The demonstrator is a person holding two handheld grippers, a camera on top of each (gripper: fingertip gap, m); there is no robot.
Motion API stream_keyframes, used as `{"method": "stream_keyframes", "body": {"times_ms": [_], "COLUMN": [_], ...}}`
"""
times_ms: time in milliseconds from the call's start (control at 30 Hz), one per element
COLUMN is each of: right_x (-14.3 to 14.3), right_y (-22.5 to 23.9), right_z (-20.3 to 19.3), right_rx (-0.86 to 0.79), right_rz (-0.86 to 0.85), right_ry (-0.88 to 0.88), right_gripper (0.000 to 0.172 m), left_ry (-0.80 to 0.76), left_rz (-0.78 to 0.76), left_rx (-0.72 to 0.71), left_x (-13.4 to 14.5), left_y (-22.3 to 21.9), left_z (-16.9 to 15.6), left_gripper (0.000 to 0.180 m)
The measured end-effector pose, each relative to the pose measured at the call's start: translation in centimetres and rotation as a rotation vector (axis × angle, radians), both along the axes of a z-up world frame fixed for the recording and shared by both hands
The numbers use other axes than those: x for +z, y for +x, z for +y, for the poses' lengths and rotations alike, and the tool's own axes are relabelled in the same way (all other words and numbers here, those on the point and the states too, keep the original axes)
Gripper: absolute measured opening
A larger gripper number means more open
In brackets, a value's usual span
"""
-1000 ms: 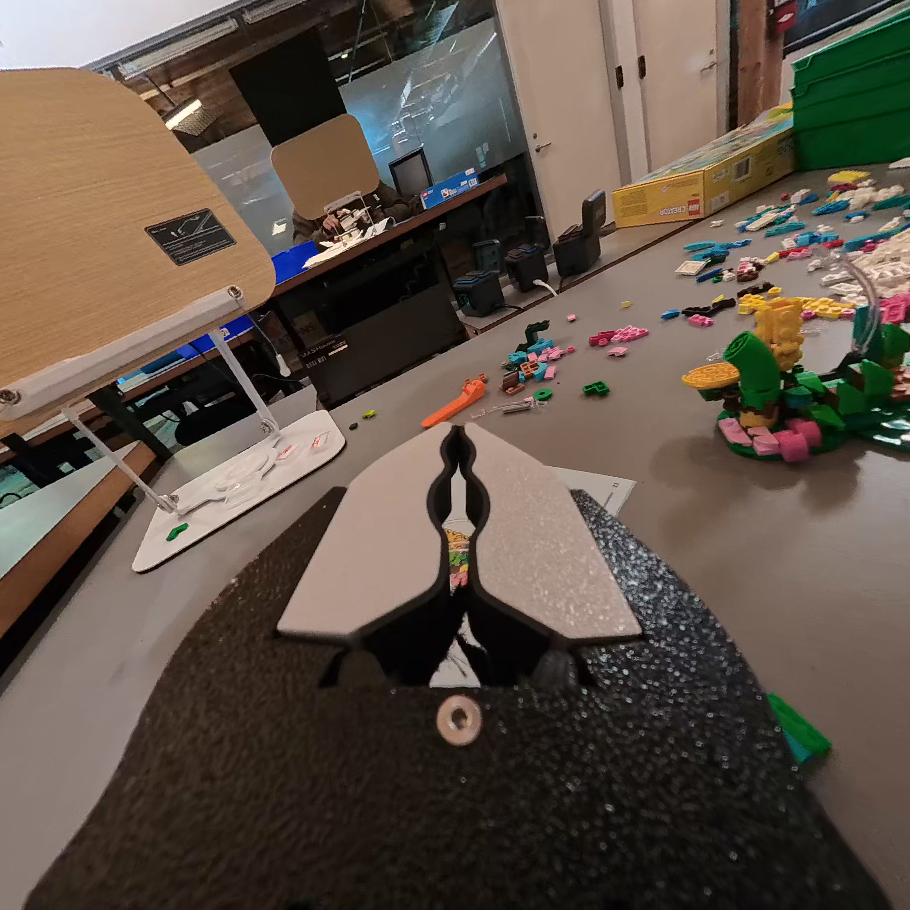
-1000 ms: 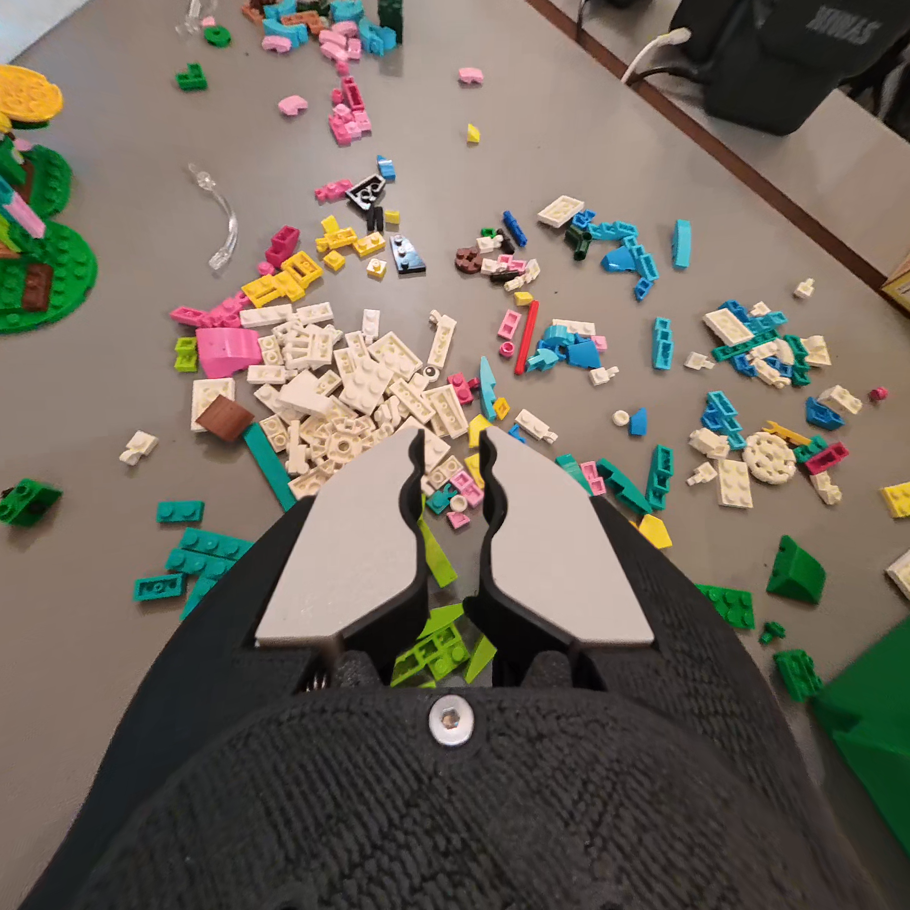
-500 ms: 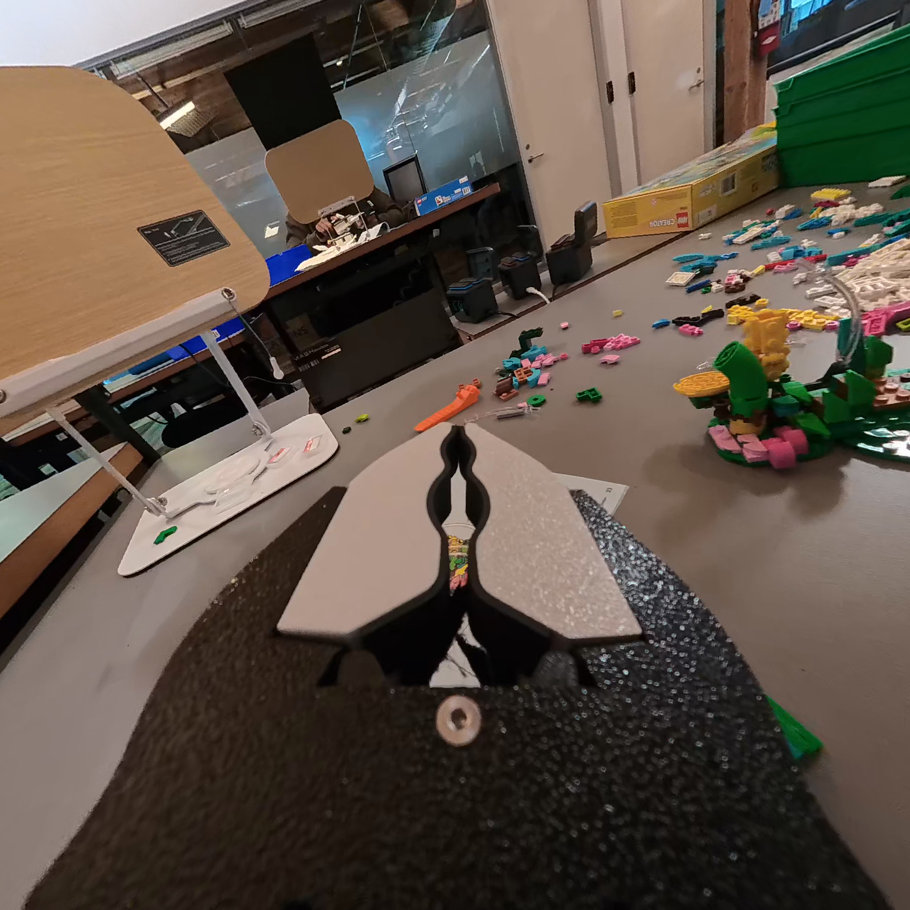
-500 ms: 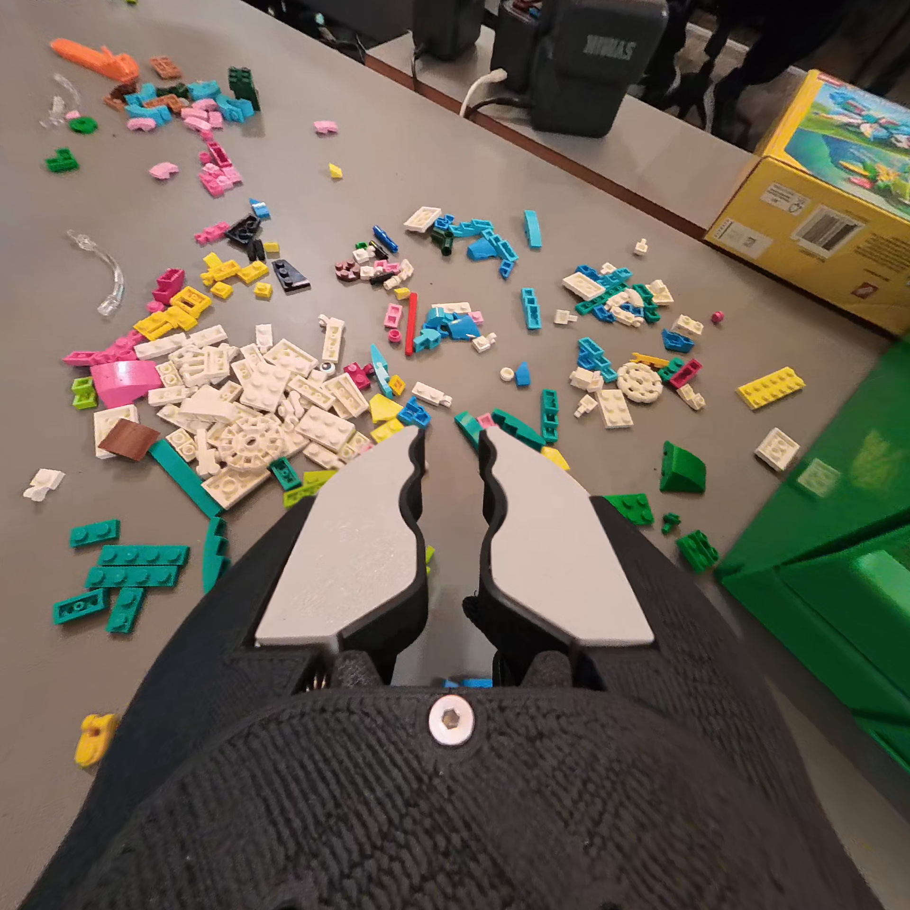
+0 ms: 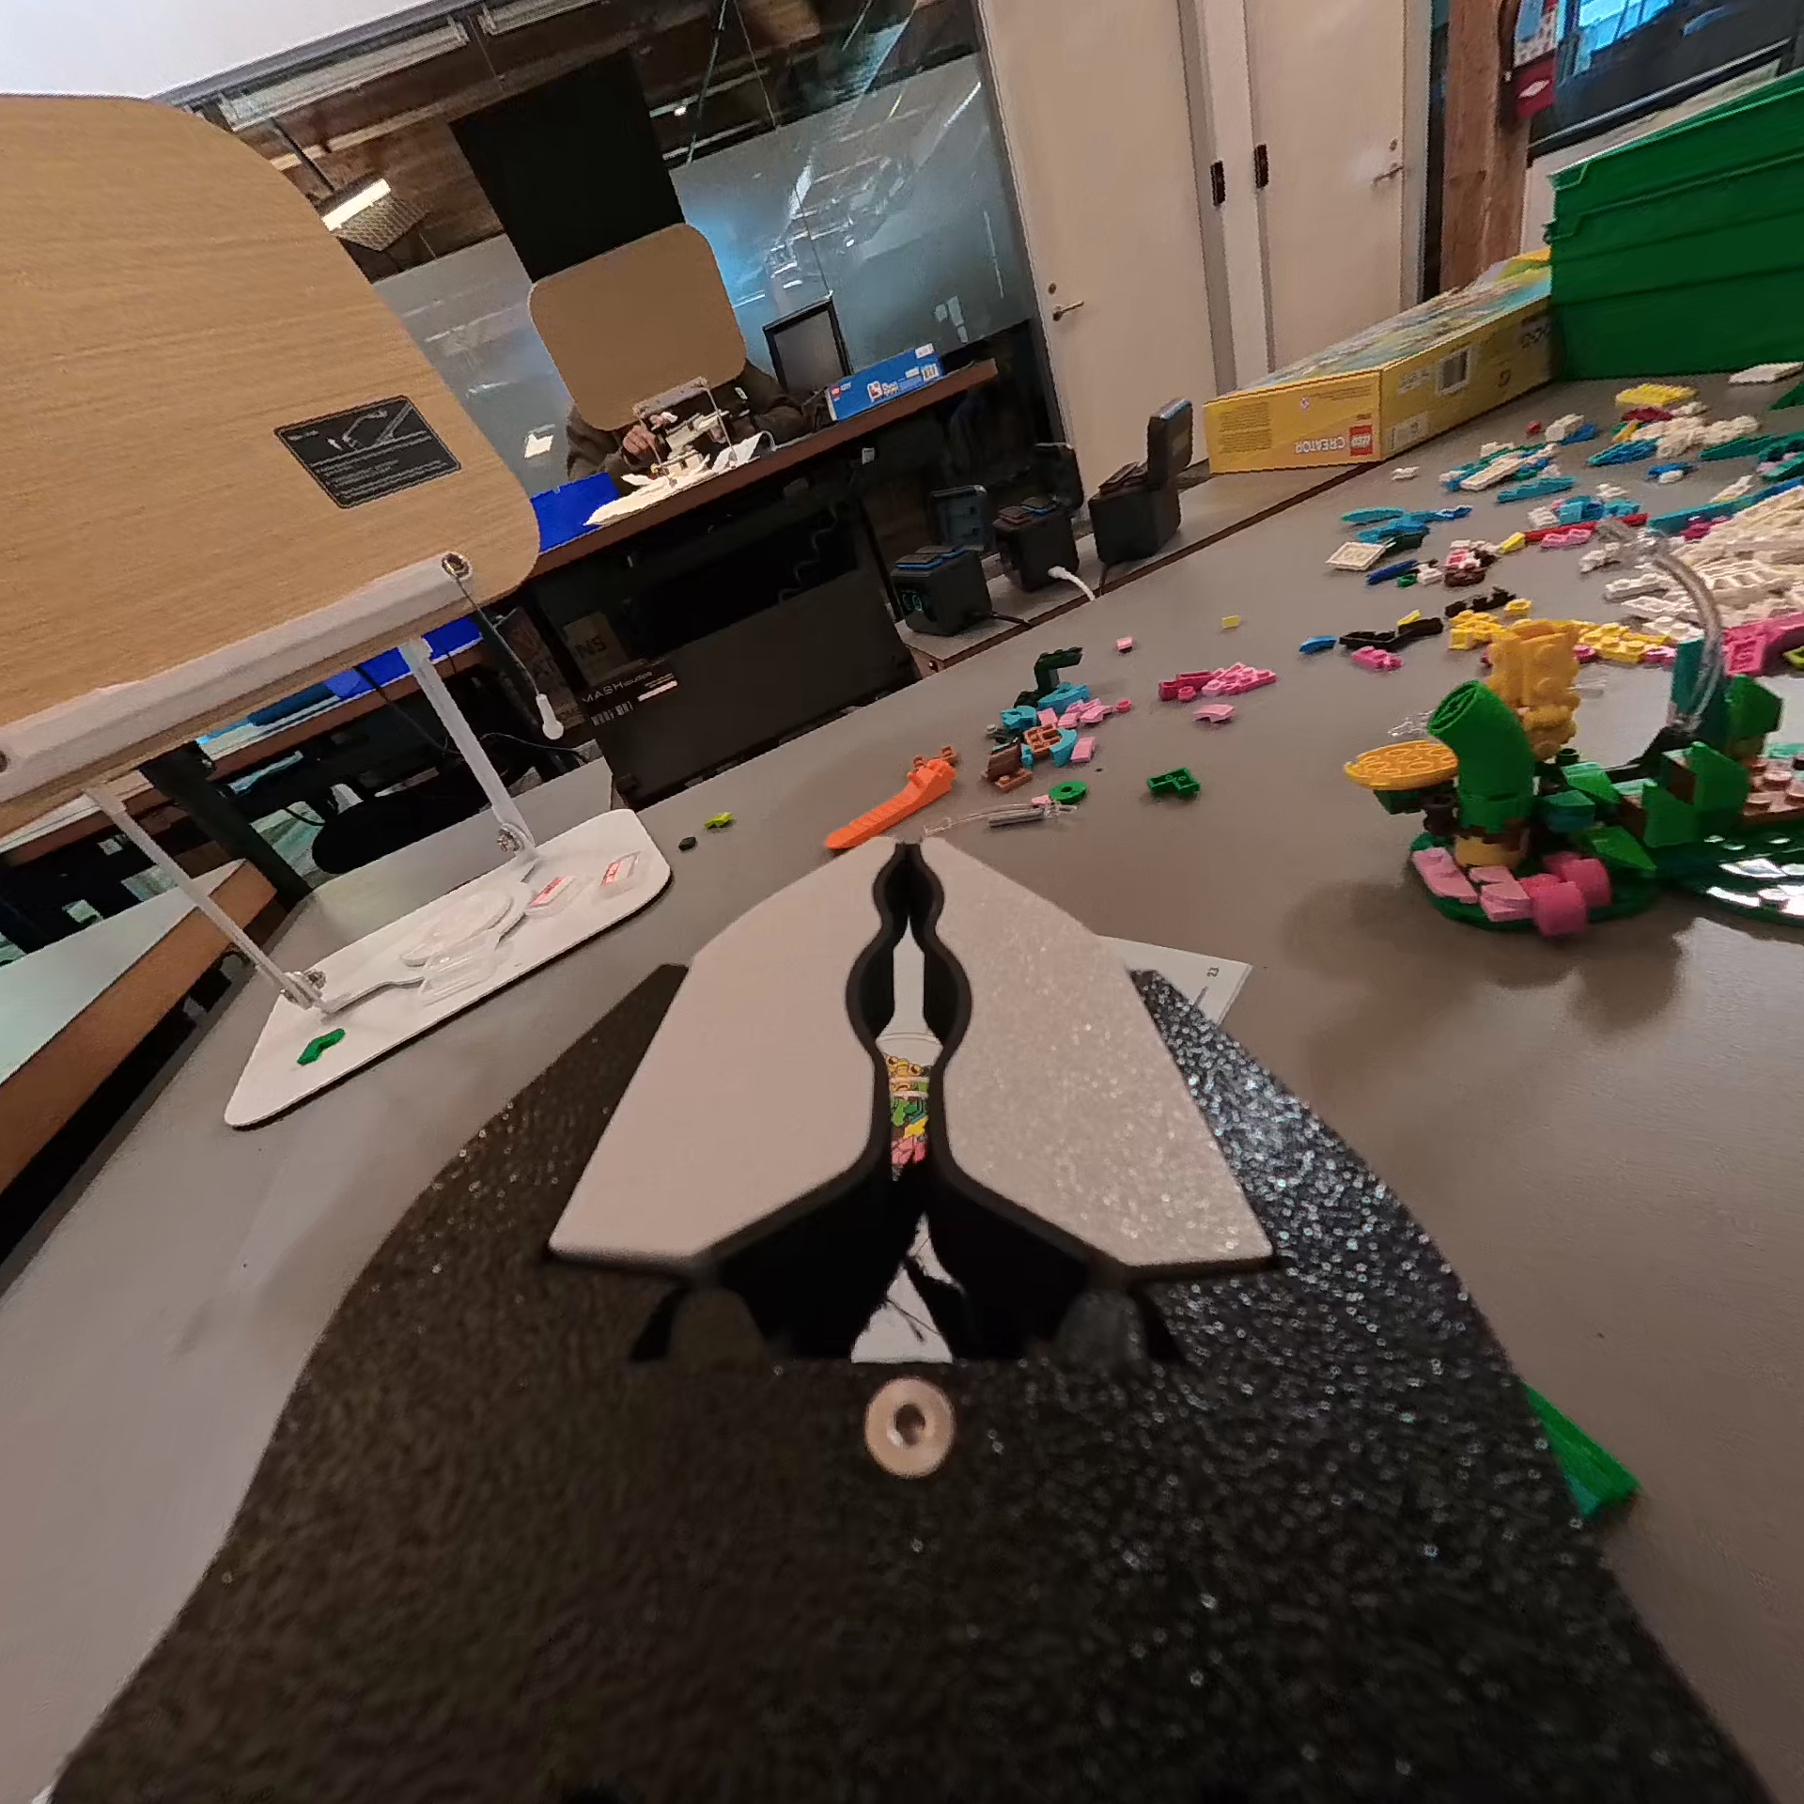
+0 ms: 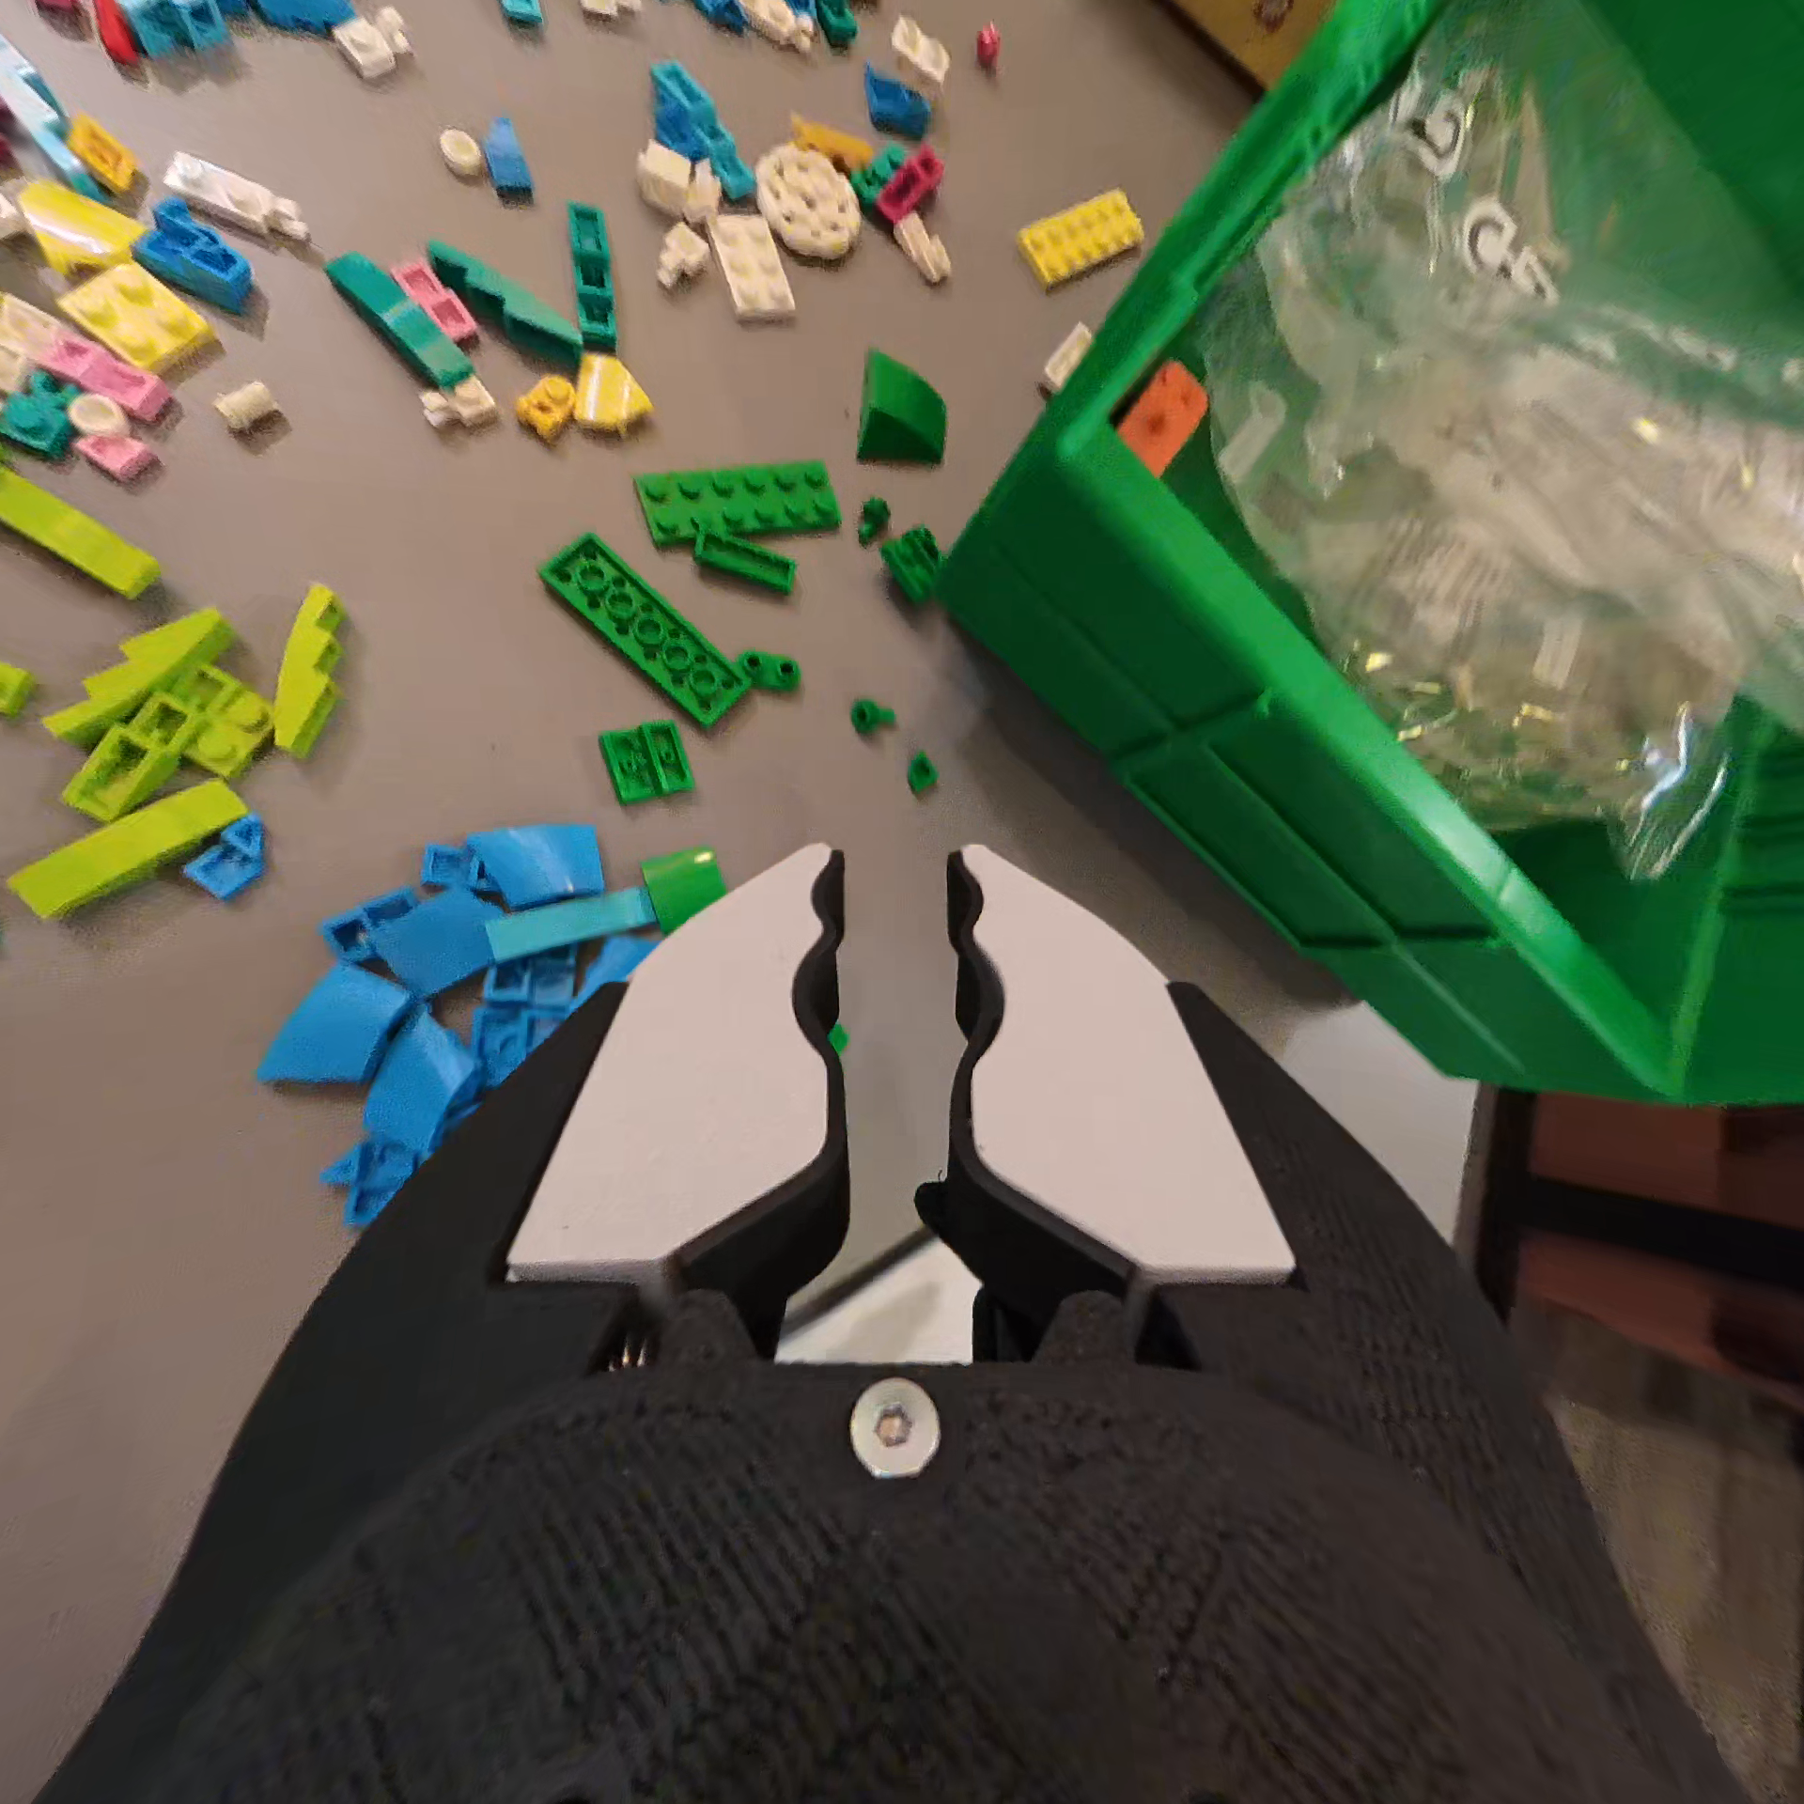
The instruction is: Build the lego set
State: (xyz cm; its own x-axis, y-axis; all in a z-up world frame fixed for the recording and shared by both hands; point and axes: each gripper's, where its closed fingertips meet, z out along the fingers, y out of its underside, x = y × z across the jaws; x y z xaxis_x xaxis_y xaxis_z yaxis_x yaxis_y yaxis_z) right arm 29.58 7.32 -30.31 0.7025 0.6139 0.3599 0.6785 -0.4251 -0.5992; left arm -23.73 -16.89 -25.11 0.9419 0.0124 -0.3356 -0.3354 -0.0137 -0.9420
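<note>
The left gripper (image 5: 909, 851) hangs low over a grey table (image 5: 1464, 1123) with its two fingertips pressed together at the front and nothing between them. Under its fingers lies a printed instruction sheet (image 5: 1186, 976), part of it showing through the slot behind the tips. Just ahead of the tips lie an orange brick separator (image 5: 890, 805) and a thin clear rod piece (image 5: 1015, 813); farther off to the right stands a part-built brick model (image 5: 1523, 800) on green plates with a green curved tube, a yellow disc and pink pieces at its foot. To the left stands a white-based stand with a tilted wooden board (image 5: 195, 390), and a yellow toy box (image 5: 1367, 410) lies at the far edge of the table. The right gripper (image 6: 896, 864) is held over the table's near corner with its jaws a narrow way apart, bare grey table visible between the fingertips and nothing gripped. Close on its left lies a heap of blue curved bricks (image 6: 420, 976) with a teal strip (image 6: 566, 922) and a green curved tile (image 6: 683, 883) touching it. Ahead lie green plates (image 6: 635, 625), lime green pieces (image 6: 166, 722) and small green studs (image 6: 869, 716). To the right is a green plastic crate (image 6: 1269, 703) holding crumpled clear bags (image 6: 1513, 488).
</note>
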Motion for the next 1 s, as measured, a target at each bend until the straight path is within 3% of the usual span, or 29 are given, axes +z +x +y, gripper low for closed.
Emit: {"method": "stream_keyframes", "body": {"times_ms": [167, 367, 1000], "right_x": [0.0, -1.1, -1.3], "right_y": [1.9, 0.9, -6.1], "right_z": [-1.1, -2.3, -4.4], "right_rx": [-0.038, 0.011, 0.269], "right_rz": [0.012, 0.009, 0.025], "right_ry": [-0.055, -0.149, -0.214], "right_gripper": [0.018, 0.017, 0.016], "left_ry": [0.0, -0.002, 0.002], "left_rz": [-0.002, -0.001, -0.002], "left_rx": [0.003, 0.005, 0.003], "left_x": [0.0, 0.0, 0.1], "left_y": [0.0, 0.0, 0.0], "left_z": [0.0, -0.1, -0.2], "left_gripper": [0.0, 0.0, 0.0]}}
